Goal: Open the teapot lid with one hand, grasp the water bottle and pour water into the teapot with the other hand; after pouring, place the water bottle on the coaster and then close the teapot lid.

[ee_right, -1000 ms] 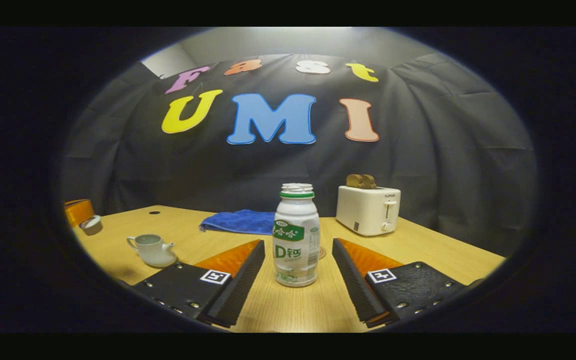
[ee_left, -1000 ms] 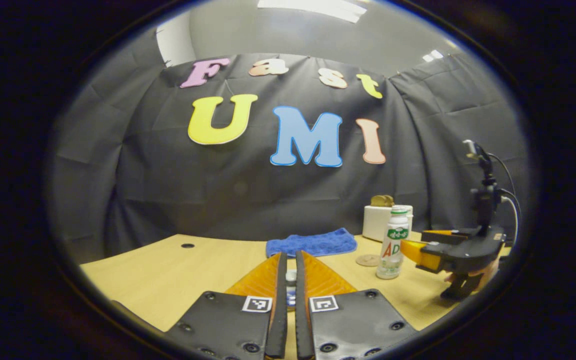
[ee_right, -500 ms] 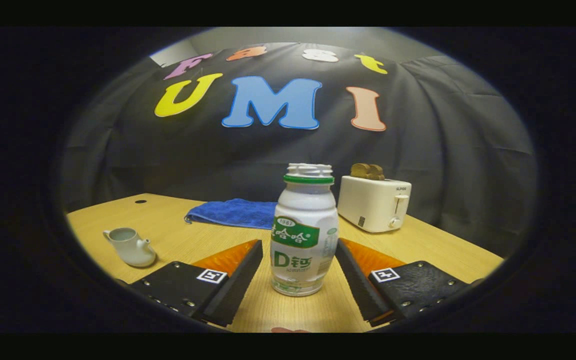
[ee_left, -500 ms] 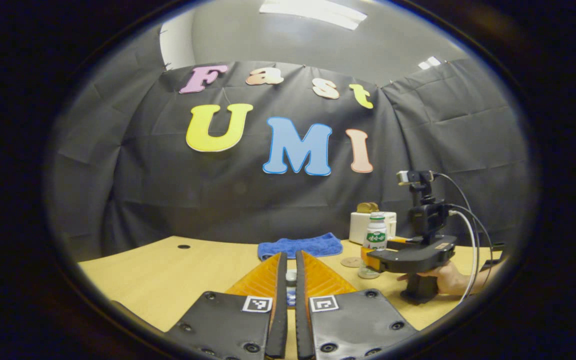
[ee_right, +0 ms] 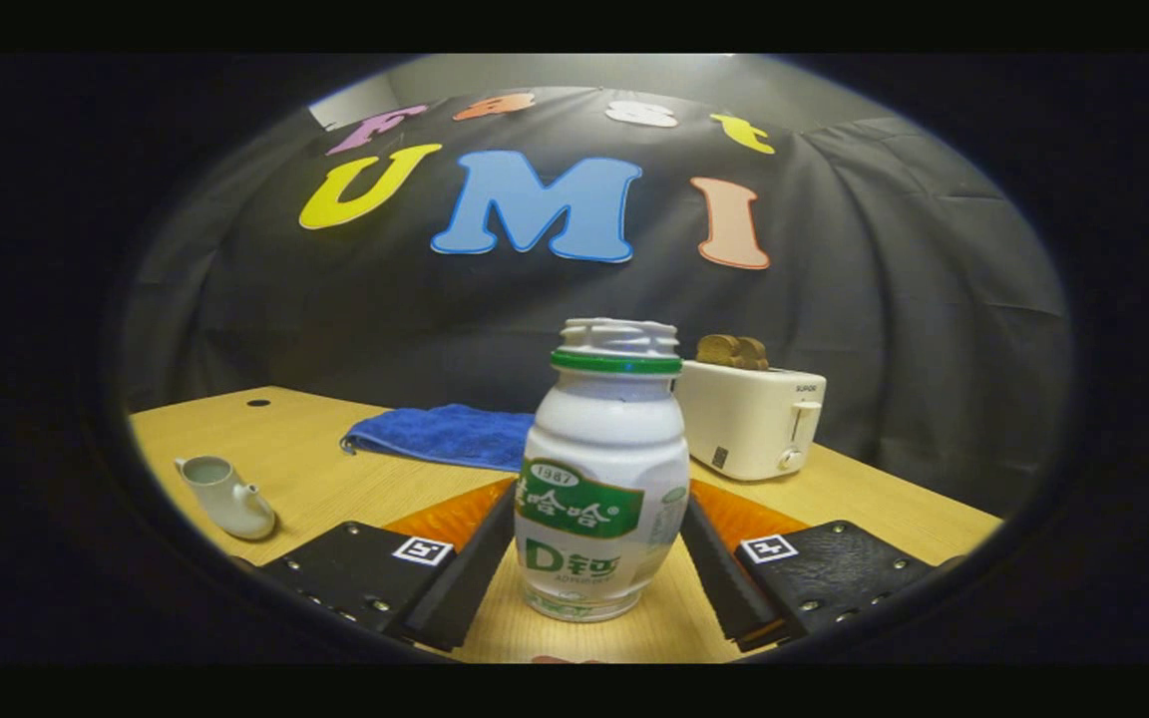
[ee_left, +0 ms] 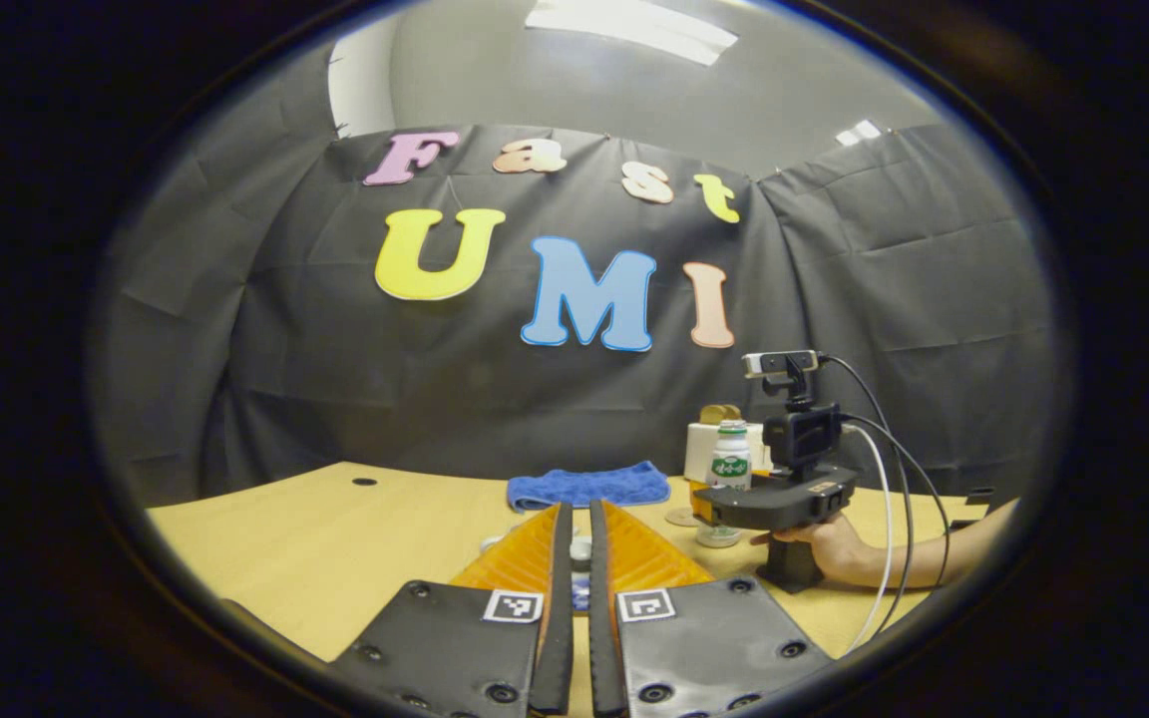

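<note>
A white water bottle (ee_right: 602,469) with a green label stands upright on the wooden table (ee_right: 335,479). My right gripper (ee_right: 599,494) is open around it, one finger close beside each side of its lower body. The white teapot (ee_right: 225,499) sits lidless at the left. In the left gripper view, my left gripper (ee_left: 579,519) is held above the table, shut on a small white teapot lid (ee_left: 580,546). Farther right there, the right gripper (ee_left: 709,504) flanks the bottle (ee_left: 731,464), held by a hand (ee_left: 829,546). A round coaster (ee_left: 679,516) lies just behind.
A blue cloth (ee_right: 445,436) lies at the back of the table. A white toaster (ee_right: 749,419) holding bread stands behind the bottle. Cables hang from the right gripper's camera (ee_left: 782,362). A small hole (ee_left: 363,482) marks the table's far left.
My right gripper has moved forward, so the bottle now sits deeper between its fingers. The left gripper has kept its hold on the lid and drawn back a little from the bottle.
</note>
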`<state>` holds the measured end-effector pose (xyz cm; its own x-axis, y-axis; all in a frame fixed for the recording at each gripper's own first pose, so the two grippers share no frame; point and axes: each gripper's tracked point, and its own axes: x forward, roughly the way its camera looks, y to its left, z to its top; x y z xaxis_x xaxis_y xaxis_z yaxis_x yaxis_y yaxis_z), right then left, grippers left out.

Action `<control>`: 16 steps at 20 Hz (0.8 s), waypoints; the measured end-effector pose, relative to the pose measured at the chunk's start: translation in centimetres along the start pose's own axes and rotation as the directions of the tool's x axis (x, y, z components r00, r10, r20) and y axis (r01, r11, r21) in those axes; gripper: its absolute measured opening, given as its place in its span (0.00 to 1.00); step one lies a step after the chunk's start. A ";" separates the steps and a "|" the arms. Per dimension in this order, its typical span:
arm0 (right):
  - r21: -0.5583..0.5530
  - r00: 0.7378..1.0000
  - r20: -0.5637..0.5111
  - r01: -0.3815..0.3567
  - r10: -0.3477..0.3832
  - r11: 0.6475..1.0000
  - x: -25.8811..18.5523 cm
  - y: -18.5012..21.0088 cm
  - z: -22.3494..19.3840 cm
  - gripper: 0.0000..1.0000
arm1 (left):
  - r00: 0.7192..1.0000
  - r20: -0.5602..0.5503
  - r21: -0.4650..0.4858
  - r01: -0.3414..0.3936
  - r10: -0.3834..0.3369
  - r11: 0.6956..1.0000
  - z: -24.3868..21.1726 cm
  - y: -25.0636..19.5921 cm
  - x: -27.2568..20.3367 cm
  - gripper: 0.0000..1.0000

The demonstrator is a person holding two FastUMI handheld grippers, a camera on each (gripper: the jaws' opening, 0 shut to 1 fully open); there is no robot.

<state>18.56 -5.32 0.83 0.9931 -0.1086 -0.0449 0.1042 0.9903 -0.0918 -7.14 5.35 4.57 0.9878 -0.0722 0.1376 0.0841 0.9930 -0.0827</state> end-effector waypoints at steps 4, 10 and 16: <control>-0.024 1.000 -0.003 -0.007 0.006 1.000 0.0 0.1 -0.1 0.76 | 0.999 -0.011 -0.032 0.033 -0.033 0.999 -0.7 -0.9 -1.3 0.17; -0.164 0.999 0.016 -0.042 0.045 0.986 -1.3 1.6 1.1 0.72 | 0.998 -0.016 0.011 0.059 -0.059 0.998 -1.2 -1.6 -3.6 0.17; -0.325 0.998 0.018 -0.048 0.057 0.945 -2.1 3.2 1.0 0.73 | 0.999 -0.016 0.020 0.044 -0.044 0.999 -1.8 -0.4 -5.9 0.17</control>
<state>16.90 -1.84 1.65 0.9982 -0.0502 -0.0318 0.0329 0.9126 -0.4074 -12.79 5.17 2.05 0.9852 -0.1172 0.1253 0.1250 0.9905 -0.0567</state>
